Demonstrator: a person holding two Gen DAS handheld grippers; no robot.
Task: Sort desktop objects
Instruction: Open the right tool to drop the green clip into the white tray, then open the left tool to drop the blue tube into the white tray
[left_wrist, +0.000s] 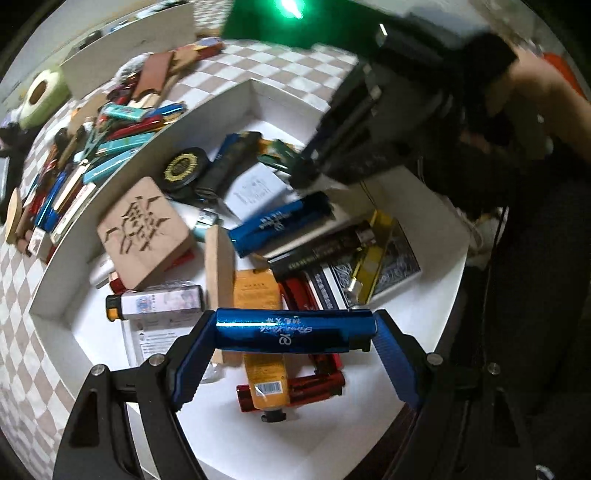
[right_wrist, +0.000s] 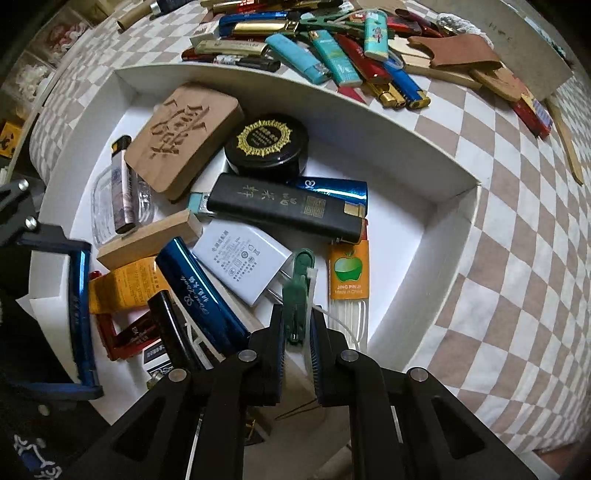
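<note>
Here, white box (left_wrist: 255, 99) crowded with lighters, wooden blocks, a black tin (right_wrist: 266, 143), my left gripper (left_wrist: 295, 332) clamping a blue lighter (left_wrist: 291, 330) crosswise end to end, my right gripper (right_wrist: 297, 332) pinched tight on a green clip (right_wrist: 295, 295) pointing away.

"JING PIN JI, Made in China" on orange apple card (right_wrist: 349, 271).

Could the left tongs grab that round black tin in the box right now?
Probably not: the left tongs already grip a blue lighter end to end. The round black tin lies uncovered in the white box, so only the full tongs block it.
</note>
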